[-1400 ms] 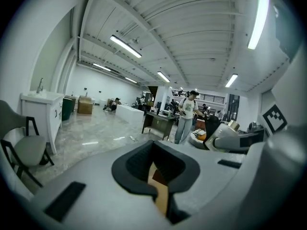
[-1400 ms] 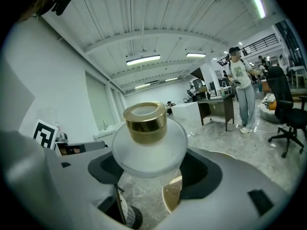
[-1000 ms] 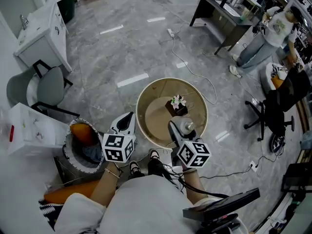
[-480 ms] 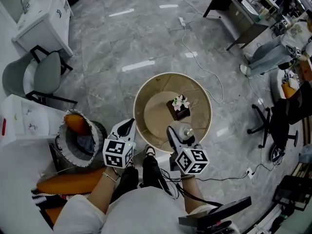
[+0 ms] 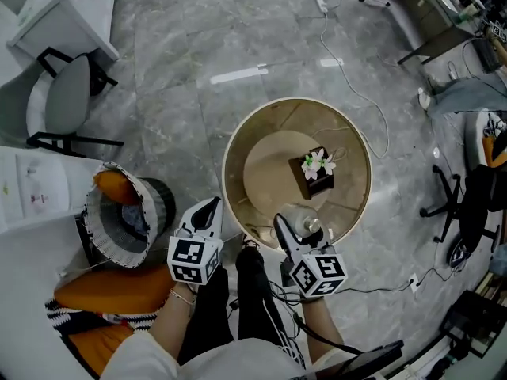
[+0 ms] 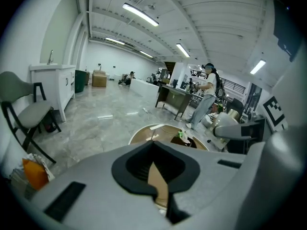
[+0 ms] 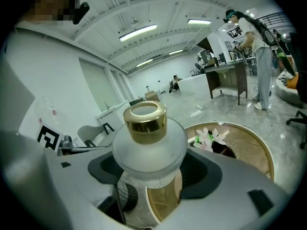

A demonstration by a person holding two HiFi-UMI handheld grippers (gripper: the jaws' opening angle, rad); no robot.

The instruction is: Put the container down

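Note:
A frosted glass container (image 5: 303, 222) with a gold cap (image 7: 145, 120) sits between the jaws of my right gripper (image 5: 297, 226), which is shut on it. In the right gripper view the container (image 7: 149, 150) fills the centre, held upright above the near rim of a round wooden table (image 5: 348, 145). A dark box with white flowers (image 5: 315, 172) stands on the table, beyond the container. My left gripper (image 5: 209, 210) hovers beside the table's near left rim, shut and holding nothing. Through its jaws the left gripper (image 6: 156, 172) view shows the table (image 6: 158, 131).
A wicker basket (image 5: 111, 216) with orange and dark cloth stands left of the table. A grey chair (image 5: 62, 105) and white cabinet (image 5: 55, 14) are farther left. Cables (image 5: 348, 77) trail over the marble floor, and an office chair (image 5: 467, 204) is at the right. A person (image 7: 256, 56) stands at a desk.
The head view has moved toward the table, which now looks larger and closer. Both grippers stay at its near rim, the right one still holding the container.

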